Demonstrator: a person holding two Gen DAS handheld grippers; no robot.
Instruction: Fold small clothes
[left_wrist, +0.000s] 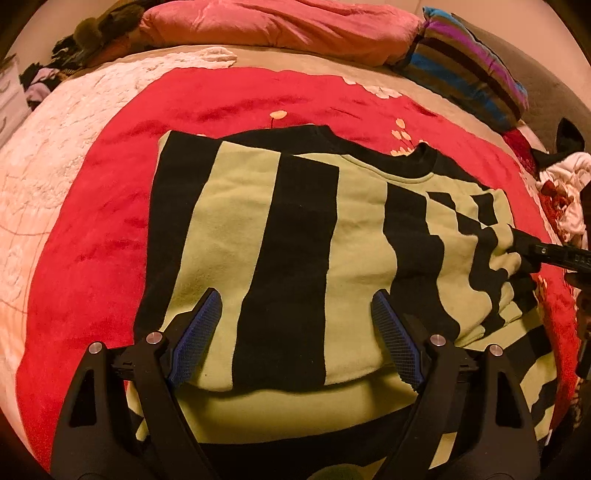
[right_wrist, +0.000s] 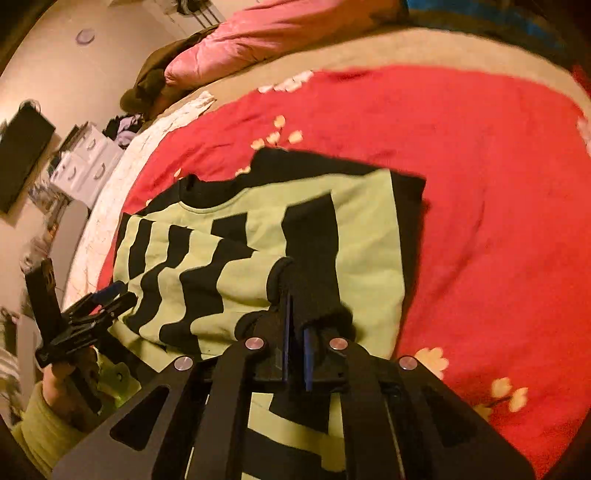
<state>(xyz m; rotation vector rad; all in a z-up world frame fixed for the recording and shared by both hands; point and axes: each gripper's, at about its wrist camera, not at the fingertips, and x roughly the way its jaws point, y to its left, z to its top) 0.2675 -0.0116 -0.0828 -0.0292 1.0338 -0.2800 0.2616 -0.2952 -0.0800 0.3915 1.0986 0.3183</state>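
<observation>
A small green and black striped sweater (left_wrist: 295, 236) lies on a red blanket (left_wrist: 96, 236), its black collar at the far edge and one sleeve folded over the body. My left gripper (left_wrist: 295, 306) is open and empty, hovering over the sweater's near hem. My right gripper (right_wrist: 297, 332) is shut on the sweater's black sleeve cuff (right_wrist: 310, 291) and holds it over the body of the sweater (right_wrist: 362, 258). The right gripper also shows at the right edge of the left wrist view (left_wrist: 524, 251), pinching the fabric. The left gripper shows at the left of the right wrist view (right_wrist: 110, 295).
The red blanket (right_wrist: 480, 184) covers a bed. A pink pillow (left_wrist: 280, 26) and a striped cushion (left_wrist: 469, 70) lie at the head. A pile of clothes (left_wrist: 565, 195) sits at the right edge. White drawers (right_wrist: 85, 162) stand beside the bed.
</observation>
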